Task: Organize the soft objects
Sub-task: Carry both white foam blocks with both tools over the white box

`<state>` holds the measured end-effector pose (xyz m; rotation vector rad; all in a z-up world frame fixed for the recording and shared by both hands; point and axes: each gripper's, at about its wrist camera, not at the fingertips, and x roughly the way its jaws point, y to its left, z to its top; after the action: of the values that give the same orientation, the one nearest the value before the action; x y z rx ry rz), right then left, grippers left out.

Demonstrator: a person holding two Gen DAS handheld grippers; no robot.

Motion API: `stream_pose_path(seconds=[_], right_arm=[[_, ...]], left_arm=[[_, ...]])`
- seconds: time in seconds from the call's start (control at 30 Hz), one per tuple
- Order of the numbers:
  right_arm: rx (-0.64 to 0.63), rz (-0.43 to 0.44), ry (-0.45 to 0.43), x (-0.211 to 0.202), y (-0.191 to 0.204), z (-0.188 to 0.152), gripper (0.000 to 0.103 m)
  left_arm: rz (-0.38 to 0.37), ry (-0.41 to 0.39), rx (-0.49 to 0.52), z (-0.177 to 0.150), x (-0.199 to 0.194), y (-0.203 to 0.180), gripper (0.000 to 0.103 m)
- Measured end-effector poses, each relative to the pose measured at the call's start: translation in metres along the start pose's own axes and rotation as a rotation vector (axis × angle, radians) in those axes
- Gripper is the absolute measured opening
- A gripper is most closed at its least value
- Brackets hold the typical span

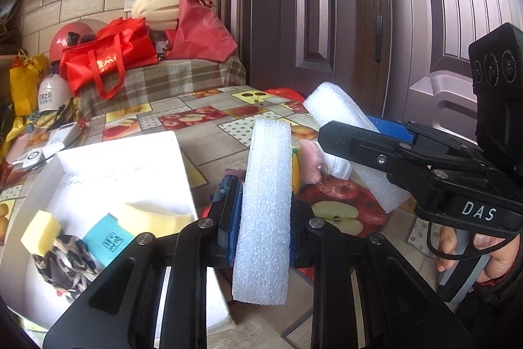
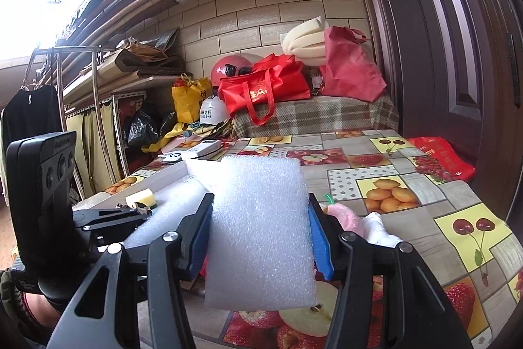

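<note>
Your left tool (image 1: 266, 211) grips a white foam slab (image 1: 264, 205) edge-on above the fruit-patterned surface (image 1: 202, 116), beside the white box (image 1: 130, 162). Your right tool (image 2: 260, 234) clamps another foam block (image 2: 260, 228) by its sides.

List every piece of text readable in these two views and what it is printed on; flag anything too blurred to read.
"DAS": white letters on the black body of the right gripper.
Red tote bag: pale lettering, only partly showing, not readable.
White helmet: dark characters, too small to read.
Blue sponge in the white box: dark stamped mark, unreadable.
White box inside wall: faint handwriting, too blurred to read.
</note>
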<state>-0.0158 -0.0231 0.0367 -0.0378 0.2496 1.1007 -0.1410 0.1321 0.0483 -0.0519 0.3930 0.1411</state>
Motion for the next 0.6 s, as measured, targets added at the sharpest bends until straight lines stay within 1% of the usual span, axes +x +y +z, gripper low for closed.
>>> stream_pose_path(seconds=[0.3,0.43,0.6], right_arm=[[-0.044,0.029,0.019,0.008,0.019,0.000,0.053],[-0.070,0.048,0.044,0.016,0.026,0.000,0.053],[-0.063,0.070,0.067,0.024,0.029,0.001,0.053]], left_arm=[[0.050,-0.028,-0.030,-0.005,-0.013,0.024,0.021],[0.096,-0.040,-0.041,-0.007,-0.020,0.041,0.021],[0.166,-0.044,-0.066,-0.012,-0.028,0.067,0.021]])
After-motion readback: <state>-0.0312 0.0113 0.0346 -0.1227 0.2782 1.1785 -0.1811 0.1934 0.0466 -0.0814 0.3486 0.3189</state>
